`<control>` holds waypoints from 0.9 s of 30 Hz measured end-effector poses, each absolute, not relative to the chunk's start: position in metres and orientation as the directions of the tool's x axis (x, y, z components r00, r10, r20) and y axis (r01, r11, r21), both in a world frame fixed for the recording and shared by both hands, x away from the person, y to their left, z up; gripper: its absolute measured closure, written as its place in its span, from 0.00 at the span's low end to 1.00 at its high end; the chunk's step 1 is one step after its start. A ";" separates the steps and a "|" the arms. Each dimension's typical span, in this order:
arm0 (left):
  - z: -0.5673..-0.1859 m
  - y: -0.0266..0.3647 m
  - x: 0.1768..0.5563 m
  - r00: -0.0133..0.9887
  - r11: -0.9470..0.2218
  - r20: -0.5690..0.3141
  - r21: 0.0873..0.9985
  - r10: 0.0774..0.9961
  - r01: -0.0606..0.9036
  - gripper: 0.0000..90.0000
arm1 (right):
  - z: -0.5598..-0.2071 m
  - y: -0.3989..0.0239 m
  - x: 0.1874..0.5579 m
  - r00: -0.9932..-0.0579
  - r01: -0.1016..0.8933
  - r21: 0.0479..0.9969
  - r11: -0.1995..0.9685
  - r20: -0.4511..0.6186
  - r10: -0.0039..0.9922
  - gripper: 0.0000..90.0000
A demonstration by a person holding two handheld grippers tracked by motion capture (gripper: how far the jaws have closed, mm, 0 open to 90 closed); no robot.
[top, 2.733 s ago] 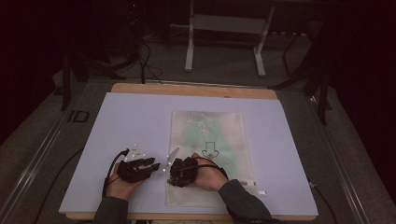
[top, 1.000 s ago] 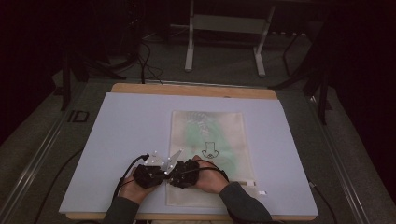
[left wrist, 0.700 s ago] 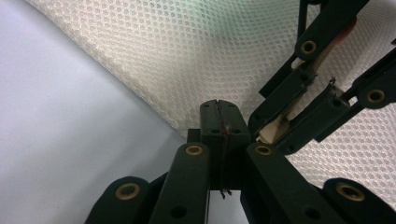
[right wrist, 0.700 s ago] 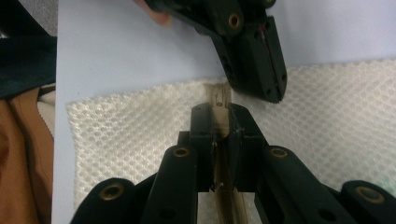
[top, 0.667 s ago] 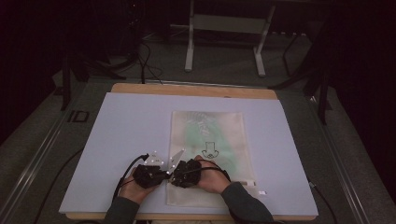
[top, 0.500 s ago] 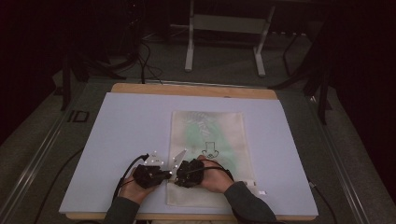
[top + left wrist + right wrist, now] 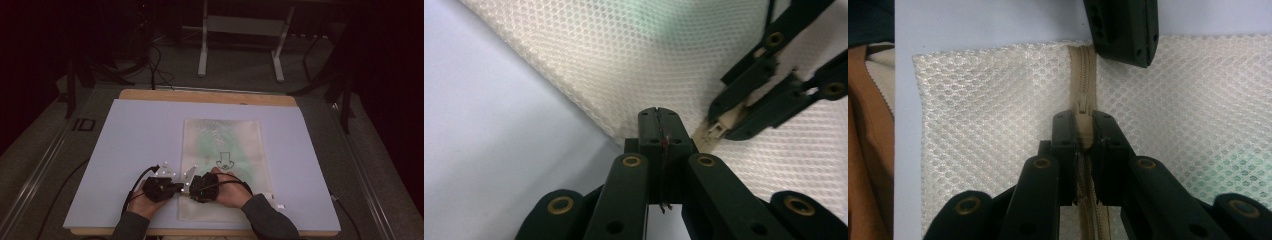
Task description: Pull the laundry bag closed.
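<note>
We judge the flat cream mesh laundry bag [image 7: 222, 165] to be light, limp and a little slippery: it lies flat on the pale lilac bench [image 7: 130, 135] and would bunch or slide as soon as one end is pulled. The firm places to take hold of it are the hemmed edge and the beige zipper [image 7: 1086, 65] that runs along its near end, so we expect it needs one grip to anchor the cloth and one to work the slider.

Relative to the bag, both tools sit at its near end. The left tool [image 7: 658, 117] has its jaws pressed together on the bag's edge at the near left corner; a thin sliver of material seems caught between them. The right tool [image 7: 1083, 131] is just beside it on the bag, its jaws pinching the zipper pull [image 7: 1082, 107] on the zipper track, close to the bag's end.

As for contents, a green shape [image 7: 220, 145] shows dimly through the mesh near the bag's middle, with a small dark printed figure [image 7: 223, 161] over it. It looks like something soft and flat, perhaps a garment, but we cannot tell for sure.
</note>
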State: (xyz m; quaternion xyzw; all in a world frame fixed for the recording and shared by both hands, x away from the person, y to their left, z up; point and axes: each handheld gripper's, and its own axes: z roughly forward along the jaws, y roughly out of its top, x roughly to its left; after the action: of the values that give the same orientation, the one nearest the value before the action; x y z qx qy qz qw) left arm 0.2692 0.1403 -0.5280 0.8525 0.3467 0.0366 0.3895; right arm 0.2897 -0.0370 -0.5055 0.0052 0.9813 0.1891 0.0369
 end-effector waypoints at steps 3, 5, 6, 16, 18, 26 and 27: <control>-0.527 0.139 0.264 0.768 -0.465 -0.215 0.688 0.603 0.558 0.99 | -0.505 -0.036 0.289 -0.997 -0.006 0.368 0.930 -0.073 0.023 0.91; -0.527 0.138 0.264 0.771 -0.463 -0.228 0.687 0.594 0.560 0.99 | -0.505 -0.036 0.289 -0.997 -0.008 0.365 0.931 -0.075 0.021 0.91; -0.528 0.138 0.264 0.772 -0.468 -0.228 0.682 0.594 0.562 0.99 | -0.505 -0.036 0.289 -0.997 -0.009 0.363 0.932 -0.076 0.020 0.91; -0.532 0.134 0.265 0.771 -0.490 -0.226 0.659 0.595 0.570 0.99 | -0.505 -0.036 0.288 -0.997 -0.012 0.365 0.931 -0.080 0.018 0.91; -0.532 0.134 0.264 0.770 -0.493 -0.216 0.658 0.600 0.569 1.00 | -0.505 -0.037 0.288 -0.997 -0.007 0.361 0.932 -0.077 0.022 0.91; -0.532 0.133 0.264 0.770 -0.494 -0.211 0.659 0.603 0.567 1.00 | -0.504 -0.035 0.285 -0.995 -0.024 0.340 0.940 -0.095 0.009 0.91; -0.532 0.133 0.265 0.769 -0.496 -0.209 0.658 0.603 0.567 1.00 | -0.503 -0.036 0.285 -0.995 -0.026 0.339 0.940 -0.096 0.008 0.91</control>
State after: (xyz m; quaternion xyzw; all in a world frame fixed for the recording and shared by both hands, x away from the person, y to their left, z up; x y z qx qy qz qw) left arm 0.2645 0.1334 -0.5320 0.8644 0.3386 0.0243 0.3708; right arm 0.2852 -0.0358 -0.5035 -0.0046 0.9838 0.1727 0.0479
